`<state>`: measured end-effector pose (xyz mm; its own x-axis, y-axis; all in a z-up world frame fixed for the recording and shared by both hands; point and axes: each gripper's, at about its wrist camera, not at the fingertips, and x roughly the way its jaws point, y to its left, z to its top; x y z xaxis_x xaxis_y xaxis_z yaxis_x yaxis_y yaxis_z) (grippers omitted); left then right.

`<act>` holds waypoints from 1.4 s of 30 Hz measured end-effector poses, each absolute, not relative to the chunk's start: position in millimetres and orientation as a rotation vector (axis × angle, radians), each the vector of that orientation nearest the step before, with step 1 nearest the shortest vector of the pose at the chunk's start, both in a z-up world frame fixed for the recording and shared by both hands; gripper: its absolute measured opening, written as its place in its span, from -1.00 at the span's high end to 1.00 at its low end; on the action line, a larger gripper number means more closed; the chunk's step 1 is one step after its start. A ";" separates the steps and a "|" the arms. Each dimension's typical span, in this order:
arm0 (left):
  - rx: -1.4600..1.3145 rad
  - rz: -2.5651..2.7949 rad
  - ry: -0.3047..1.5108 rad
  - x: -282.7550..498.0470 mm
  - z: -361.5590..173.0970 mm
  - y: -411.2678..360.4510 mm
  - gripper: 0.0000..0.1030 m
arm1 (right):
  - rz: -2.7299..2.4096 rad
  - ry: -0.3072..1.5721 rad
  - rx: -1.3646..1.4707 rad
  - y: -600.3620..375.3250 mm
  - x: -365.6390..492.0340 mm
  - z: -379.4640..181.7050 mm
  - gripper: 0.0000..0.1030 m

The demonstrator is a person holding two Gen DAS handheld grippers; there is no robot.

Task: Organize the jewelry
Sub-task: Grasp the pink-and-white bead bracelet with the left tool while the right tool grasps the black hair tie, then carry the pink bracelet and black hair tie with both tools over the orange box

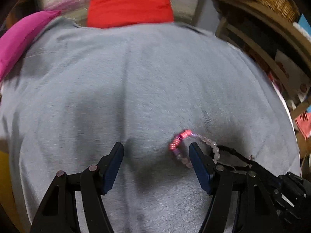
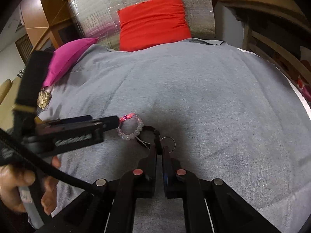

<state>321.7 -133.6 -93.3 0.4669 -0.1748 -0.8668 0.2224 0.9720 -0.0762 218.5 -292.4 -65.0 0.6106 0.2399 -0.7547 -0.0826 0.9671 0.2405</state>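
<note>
Right gripper [image 2: 159, 151] pinched shut on black cord bracelet [image 2: 155, 134]; left gripper [image 1: 156, 151] gaping, empty, pink bead bracelet [image 1: 181, 145] just beside one fingertip. Probably light, floppy, slippery: grab across beads.

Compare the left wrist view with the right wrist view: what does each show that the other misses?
Only the left wrist view shows the left gripper from behind, jaws apart, its right finger beside the beaded bracelet.

Only the right wrist view shows the right gripper shut on the black cord bracelet, a thin wire ring beside its tips, and the hand holding the left gripper.

Both show the beaded bracelet and the black cord bracelet lying on the grey cloth, plus the red cushion and pink cushion behind.
</note>
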 end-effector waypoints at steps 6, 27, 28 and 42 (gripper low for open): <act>0.134 -0.179 1.041 324.8 -99.9 -142.2 0.28 | 0.185 0.896 0.197 -297.7 215.0 -68.1 0.88; 0.056 -0.159 0.996 224.6 -86.2 -98.9 0.86 | 0.156 0.910 0.221 -286.4 187.7 -53.3 0.89; 0.055 -0.159 0.991 216.6 -84.3 -97.5 0.86 | 0.156 0.912 0.221 -285.0 183.9 -52.2 0.88; 0.035 -0.123 0.931 143.1 -60.5 -72.3 0.86 | 0.153 0.910 0.183 -260.0 124.6 -38.3 0.88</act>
<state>143.1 -72.3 -60.5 0.5903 -0.0903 -0.8021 0.1210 0.9924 -0.0227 124.6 -260.0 -38.3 0.6050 0.2088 -0.7683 -0.0541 0.9736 0.2220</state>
